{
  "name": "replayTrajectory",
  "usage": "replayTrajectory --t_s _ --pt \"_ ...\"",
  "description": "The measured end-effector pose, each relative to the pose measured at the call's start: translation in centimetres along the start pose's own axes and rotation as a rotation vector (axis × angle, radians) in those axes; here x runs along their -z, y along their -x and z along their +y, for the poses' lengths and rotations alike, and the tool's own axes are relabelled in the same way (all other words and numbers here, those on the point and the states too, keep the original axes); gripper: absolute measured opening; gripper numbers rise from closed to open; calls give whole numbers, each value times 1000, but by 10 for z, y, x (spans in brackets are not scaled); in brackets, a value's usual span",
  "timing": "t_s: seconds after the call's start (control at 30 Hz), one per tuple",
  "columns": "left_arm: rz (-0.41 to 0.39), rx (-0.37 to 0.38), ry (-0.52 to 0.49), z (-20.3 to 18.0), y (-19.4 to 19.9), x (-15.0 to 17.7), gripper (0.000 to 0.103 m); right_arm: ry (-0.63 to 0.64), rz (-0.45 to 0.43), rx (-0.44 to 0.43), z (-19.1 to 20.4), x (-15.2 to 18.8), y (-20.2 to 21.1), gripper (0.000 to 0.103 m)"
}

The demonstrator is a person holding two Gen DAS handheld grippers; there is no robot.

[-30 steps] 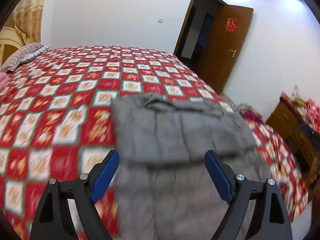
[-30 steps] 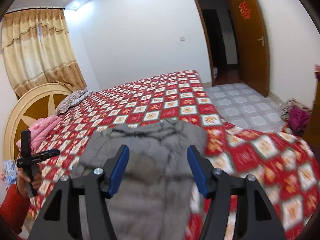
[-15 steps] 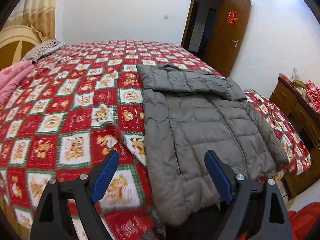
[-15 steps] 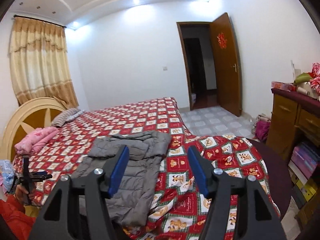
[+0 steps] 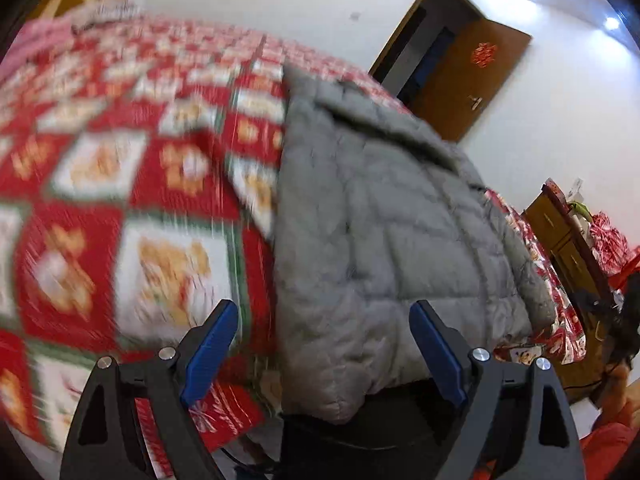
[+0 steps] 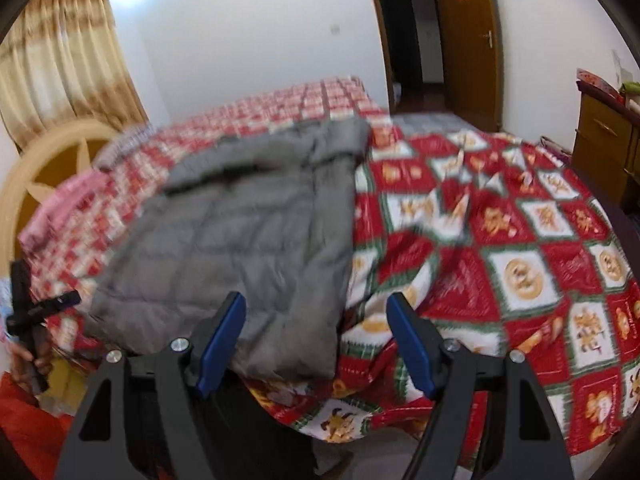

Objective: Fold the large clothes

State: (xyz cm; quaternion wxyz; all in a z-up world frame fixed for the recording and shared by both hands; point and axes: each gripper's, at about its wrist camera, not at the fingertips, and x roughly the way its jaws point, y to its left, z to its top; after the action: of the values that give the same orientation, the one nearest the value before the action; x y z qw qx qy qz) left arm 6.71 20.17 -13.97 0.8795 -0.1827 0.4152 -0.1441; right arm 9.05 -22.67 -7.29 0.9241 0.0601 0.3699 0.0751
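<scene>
Left wrist: jacket (image 5: 384, 216) on bedspread (image 5: 120, 184)

- The left wrist view looks from behind the left tool (image 5: 324, 348), tilted down across the bed (image 5: 120, 184) from its near edge, close over the hem of the grey jacket (image 5: 384, 216), with the open door (image 5: 472, 76) far right.
- The right wrist view looks from behind the right tool (image 6: 316, 340), also tilted down from the near edge, with the jacket (image 6: 256, 232) left of centre and the curtain (image 6: 64, 60) far left.
- Both share the jacket, the red patterned bedspread (image 6: 520, 240), the white wall and the door.
- Both are motion-blurred.
</scene>
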Motion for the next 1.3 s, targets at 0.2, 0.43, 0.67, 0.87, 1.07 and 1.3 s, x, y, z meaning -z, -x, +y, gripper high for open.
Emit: replayTrajectory --t_s 0.2,0.43,0.67,0.87,1.07,1.3 --pt "65 77 16 -3 -19 13 88 46 119 16 2 23 -29 76" --pt "54 93 -89 -17 -22 19 79 54 245 -12 2 39 -58 44" --pt "74 94 -151 -27 -25 19 43 -75 274 -90 -20 42 -69 34" --pt "91 74 -119 -23 -30 21 31 -75 282 -111 -25 51 -62 15" --pt "4 216 -40 -25 9 3 15 -192 195 -305 -40 42 -19 13" --pt "-149 386 -102 -55 83 -14 15 -276 30 -467 -56 31 73 13"
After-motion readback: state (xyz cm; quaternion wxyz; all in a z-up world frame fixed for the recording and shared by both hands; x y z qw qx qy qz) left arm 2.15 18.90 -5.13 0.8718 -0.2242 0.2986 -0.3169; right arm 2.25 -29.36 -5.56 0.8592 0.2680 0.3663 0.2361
